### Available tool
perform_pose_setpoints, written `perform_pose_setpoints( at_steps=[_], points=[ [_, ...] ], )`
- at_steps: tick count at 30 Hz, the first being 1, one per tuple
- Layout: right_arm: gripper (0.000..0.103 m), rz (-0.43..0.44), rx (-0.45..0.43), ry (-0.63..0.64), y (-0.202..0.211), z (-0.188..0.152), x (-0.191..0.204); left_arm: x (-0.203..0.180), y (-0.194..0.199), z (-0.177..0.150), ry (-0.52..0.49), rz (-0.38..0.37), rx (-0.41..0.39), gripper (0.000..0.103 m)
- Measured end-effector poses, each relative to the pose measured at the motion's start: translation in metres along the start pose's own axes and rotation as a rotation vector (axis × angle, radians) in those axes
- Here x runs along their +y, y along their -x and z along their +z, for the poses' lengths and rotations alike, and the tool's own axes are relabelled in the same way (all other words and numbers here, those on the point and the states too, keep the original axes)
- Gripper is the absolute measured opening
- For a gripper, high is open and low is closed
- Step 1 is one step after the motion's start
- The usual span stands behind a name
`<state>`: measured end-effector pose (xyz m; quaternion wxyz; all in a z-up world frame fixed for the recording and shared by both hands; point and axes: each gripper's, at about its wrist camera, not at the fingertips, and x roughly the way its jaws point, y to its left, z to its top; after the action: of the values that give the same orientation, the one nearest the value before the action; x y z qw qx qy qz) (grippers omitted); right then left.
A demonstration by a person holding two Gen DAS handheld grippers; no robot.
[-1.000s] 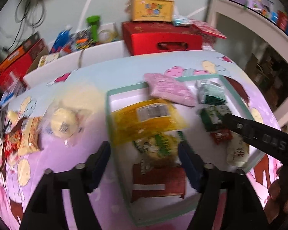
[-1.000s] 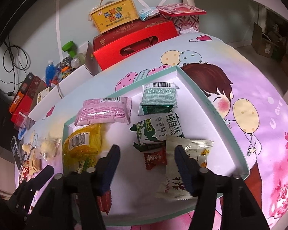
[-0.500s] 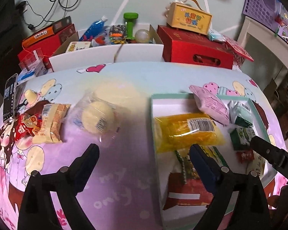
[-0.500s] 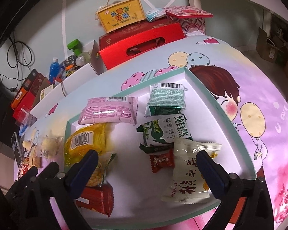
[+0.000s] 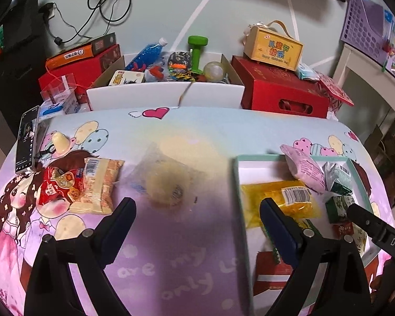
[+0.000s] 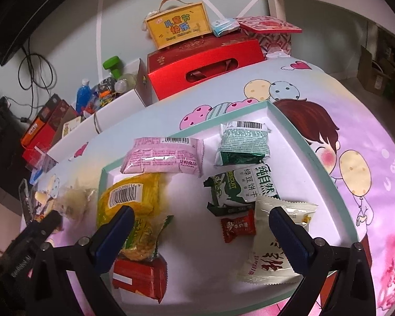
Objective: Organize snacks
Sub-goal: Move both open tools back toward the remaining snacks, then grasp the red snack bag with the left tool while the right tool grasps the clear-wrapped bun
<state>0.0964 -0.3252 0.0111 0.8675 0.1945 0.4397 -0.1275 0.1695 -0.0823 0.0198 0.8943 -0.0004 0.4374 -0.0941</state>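
Note:
A white tray with a teal rim (image 6: 297,131) (image 5: 235,173) holds several snacks: a pink pack (image 6: 163,159), a yellow pack (image 6: 129,200), a green pack (image 6: 243,144), a biscuit pack (image 6: 239,188), a small red candy (image 6: 237,227), a white pack (image 6: 273,250) and a red pack (image 6: 139,276). On the cloth left of the tray lie a clear-wrapped round bun (image 5: 166,187), a beige pack (image 5: 98,187) and a red pack (image 5: 56,185). My left gripper (image 5: 197,210) is open and empty just in front of the bun. My right gripper (image 6: 200,223) is open and empty over the tray.
A phone (image 5: 26,142) leans at the table's left edge. Behind the table stand a white carton of odds and ends (image 5: 166,97), a red gift box (image 5: 281,94) with a yellow box (image 5: 273,46) on it, and red boxes (image 5: 79,63) at the left.
My left gripper has swung left from over the tray to in front of the bun and opened wider. My right gripper has opened wider over the tray.

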Motion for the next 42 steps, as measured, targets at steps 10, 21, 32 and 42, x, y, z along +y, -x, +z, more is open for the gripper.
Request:
perform_pose_setpoints(
  at_steps=[10, 21, 32, 42],
  points=[
    [0.103, 0.038, -0.020, 0.043, 0.005, -0.001, 0.021, 0.056, 0.010, 0.010, 0.085, 0.052, -0.009, 0.095],
    [0.103, 0.075, -0.038, 0.104, 0.007, -0.005, 0.057, 0.149, 0.024, 0.011, 0.249, 0.117, -0.055, 0.095],
    [0.103, 0.195, 0.016, 0.160, -0.013, 0.001, 0.121, 0.196, -0.001, 0.004, 0.406, 0.000, 0.033, 0.095],
    [0.102, 0.300, 0.175, 0.193, -0.061, 0.019, 0.200, 0.221, -0.038, 0.016, 0.447, -0.010, 0.165, 0.094]
  ],
)
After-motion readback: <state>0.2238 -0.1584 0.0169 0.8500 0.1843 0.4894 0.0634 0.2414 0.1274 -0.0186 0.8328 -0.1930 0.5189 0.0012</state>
